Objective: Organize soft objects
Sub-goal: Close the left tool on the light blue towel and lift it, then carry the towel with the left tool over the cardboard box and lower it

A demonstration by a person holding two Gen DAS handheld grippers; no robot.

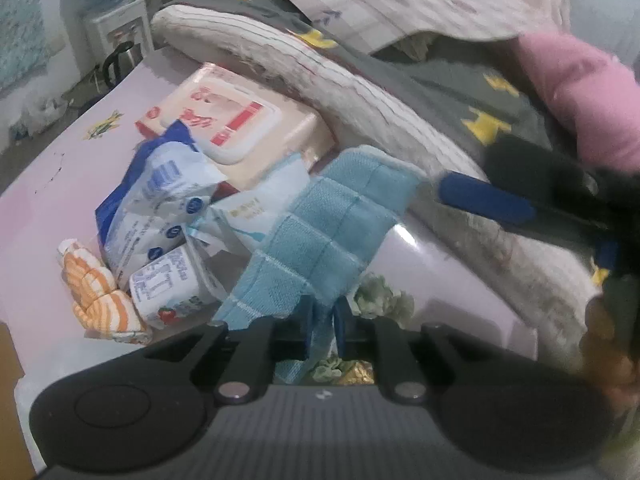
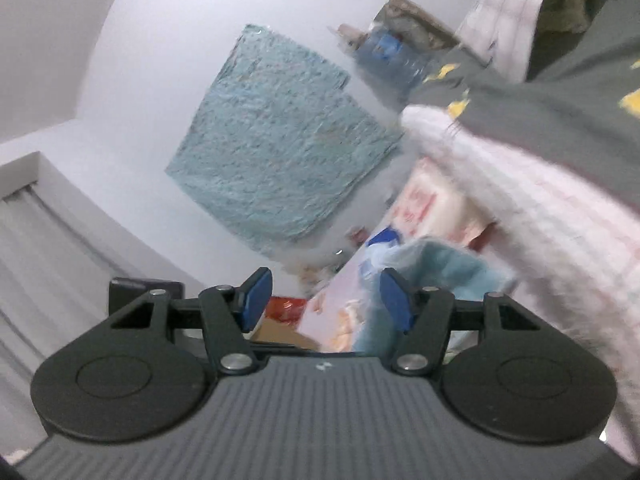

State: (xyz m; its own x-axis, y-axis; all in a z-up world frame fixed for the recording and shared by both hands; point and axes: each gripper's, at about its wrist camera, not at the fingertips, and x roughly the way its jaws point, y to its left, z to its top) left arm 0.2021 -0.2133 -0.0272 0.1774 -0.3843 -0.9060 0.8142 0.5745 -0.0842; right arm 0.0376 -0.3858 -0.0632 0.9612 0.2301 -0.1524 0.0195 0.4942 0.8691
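The left gripper (image 1: 322, 332), at the lower middle of its frame, is clamped tight on a blue cloth (image 1: 320, 232), whose folded body rises from the blue pads up toward the frame's centre. The cloth hangs over a pink table (image 1: 60, 184). Just left of the cloth lies a heap of soft packs: a blue-and-white pouch (image 1: 160, 200), a small white pack (image 1: 172, 284) with red fruit on it, and an orange-striped cloth (image 1: 100, 296) at the far left. Above them sits a peach wipes pack (image 1: 240, 124). A white ribbed blanket (image 1: 340, 88) runs diagonally across the upper middle, with a grey star-printed cover (image 1: 480, 96) beyond it. At the right edge the right gripper (image 1: 484, 196) shows one blue finger, and a pink sleeve (image 1: 580, 92) above it.

In the right wrist view, the right gripper (image 2: 326, 300) stands about half open with nothing between its pads. The blue cloth (image 2: 444, 276) is blurred just beyond the right pad. A teal panel (image 2: 276, 136) hangs on the wall at the centre.
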